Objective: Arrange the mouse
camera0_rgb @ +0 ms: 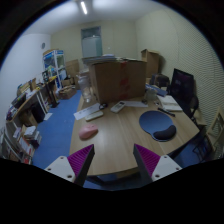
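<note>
A pinkish mouse (pixel 89 132) lies on the left part of the wooden table (pixel 115 135), well beyond my left finger. A round dark blue mouse pad (pixel 157 124) lies on the right part of the table, beyond my right finger. My gripper (pixel 113 160) is held above the table's near edge. Its fingers are wide apart with nothing between them, and the purple pads (pixel 80 160) face each other.
A large cardboard box (pixel 119 79) stands at the table's far end. White papers (pixel 128 104) and a keyboard lie before it. A dark monitor (pixel 183 88) stands at the right. Shelves (pixel 30 105) line the left wall, with blue floor (pixel 55 125) between.
</note>
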